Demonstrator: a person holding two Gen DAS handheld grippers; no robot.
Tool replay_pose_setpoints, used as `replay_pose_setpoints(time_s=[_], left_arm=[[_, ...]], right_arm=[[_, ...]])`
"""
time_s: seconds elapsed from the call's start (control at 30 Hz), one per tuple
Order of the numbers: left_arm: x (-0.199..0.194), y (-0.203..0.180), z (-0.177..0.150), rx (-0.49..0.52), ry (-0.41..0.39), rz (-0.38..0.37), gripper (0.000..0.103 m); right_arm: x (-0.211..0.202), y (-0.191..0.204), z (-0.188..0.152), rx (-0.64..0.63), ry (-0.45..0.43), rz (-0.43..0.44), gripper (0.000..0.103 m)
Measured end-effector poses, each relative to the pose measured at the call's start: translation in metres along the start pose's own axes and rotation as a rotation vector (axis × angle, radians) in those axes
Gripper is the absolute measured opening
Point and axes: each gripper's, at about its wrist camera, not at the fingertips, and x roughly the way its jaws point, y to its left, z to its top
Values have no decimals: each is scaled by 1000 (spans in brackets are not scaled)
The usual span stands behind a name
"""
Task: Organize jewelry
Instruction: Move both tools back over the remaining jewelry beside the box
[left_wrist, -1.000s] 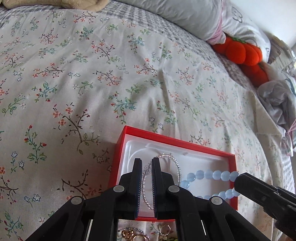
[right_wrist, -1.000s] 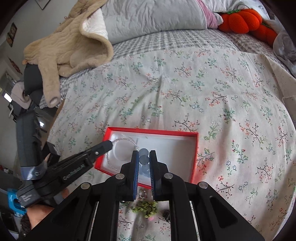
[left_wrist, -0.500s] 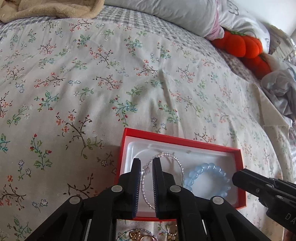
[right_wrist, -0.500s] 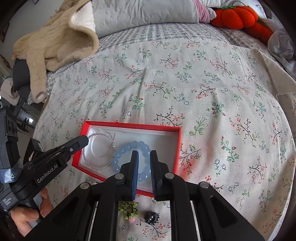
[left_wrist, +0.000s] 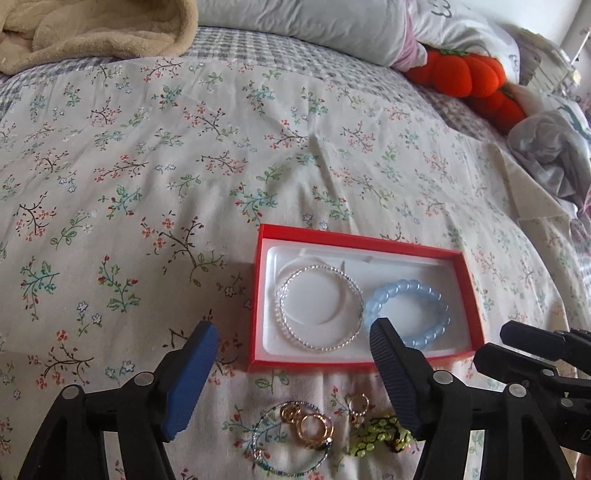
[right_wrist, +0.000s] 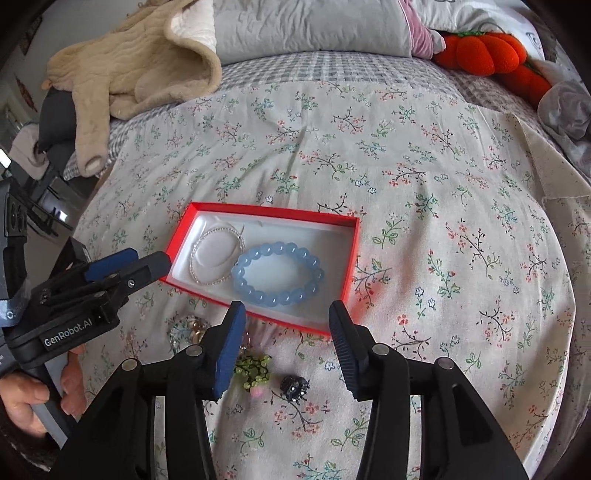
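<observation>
Red box (left_wrist: 369, 363) — rectangular, white moulded liner — lies on the floral bed cover (left_wrist: 221, 155). Inside: a thin silver-bead bracelet (left_wrist: 319, 306) touching a chunky, glossy blue-bead bracelet (left_wrist: 406, 310). Loose gold rings (left_wrist: 308, 424) and green beads (right_wrist: 253, 369) (small black piece (right_wrist: 294, 386) beside) lie nearer. Left gripper (left_wrist: 291, 354) and right gripper (right_wrist: 286, 317): ribbed jaws wide, empty.

The left gripper (left_wrist: 291, 332) hung with its jaws spread wide above the floral bedspread (left_wrist: 184, 166). Beyond it, a red jewelry box (left_wrist: 369, 242) held a silver beaded bracelet (left_wrist: 319, 306) touching a blue bead bracelet (left_wrist: 408, 312). Gold earrings (left_wrist: 308, 424) and a green beaded piece (left_wrist: 380, 435) lay near the box.
</observation>
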Motion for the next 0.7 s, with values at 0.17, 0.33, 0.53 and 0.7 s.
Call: replay_pose_setpoints(time_s=[0.17, 0.33, 0.53, 0.7], left_arm=[[-3, 4, -13, 16, 24, 26, 79], [1, 10, -27, 21, 89, 70, 84], [14, 21, -45, -22, 211, 98, 84], [25, 27, -52, -69, 266, 79, 84]], right_arm=[[-1, -2, -13, -7, 19, -8, 58], [5, -8, -28, 27, 64, -25, 58], [16, -14, -42, 104, 158, 5, 58], [21, -12, -42, 107, 172, -17, 58]])
